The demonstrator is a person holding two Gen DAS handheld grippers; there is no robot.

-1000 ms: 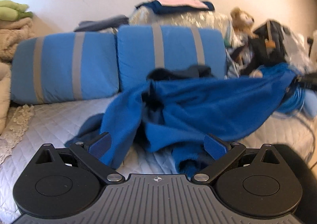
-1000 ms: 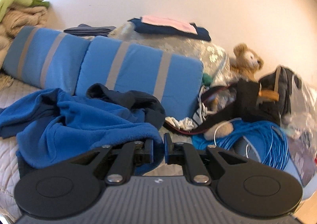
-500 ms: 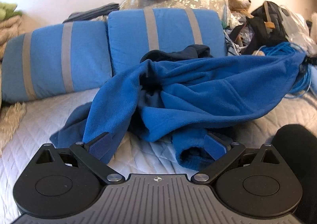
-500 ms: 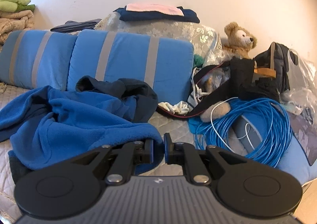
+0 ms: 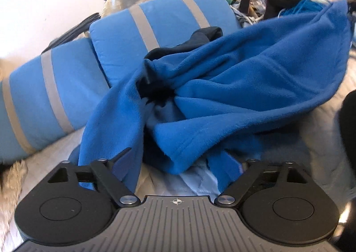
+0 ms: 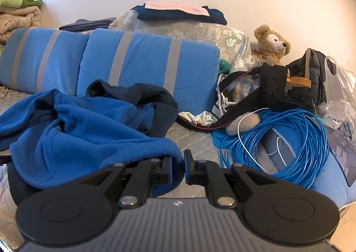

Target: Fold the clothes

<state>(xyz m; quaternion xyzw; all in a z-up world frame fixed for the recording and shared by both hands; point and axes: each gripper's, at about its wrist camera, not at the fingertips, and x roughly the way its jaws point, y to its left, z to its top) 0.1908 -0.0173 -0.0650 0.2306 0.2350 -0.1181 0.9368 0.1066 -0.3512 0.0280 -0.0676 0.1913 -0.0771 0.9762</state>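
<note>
Left wrist view shows the left gripper (image 5: 178, 163), jaws just closing around a low edge of the blue fleece (image 5: 255, 78) on the bed (image 5: 329, 138), while the right gripper (image 6: 178, 168) pinches another edge; next, lift and spread it.

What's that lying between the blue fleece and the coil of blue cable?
In the right wrist view, mostly bare quilted bed cover lies between the fleece and the cable; a dark garment edges in behind.
</note>
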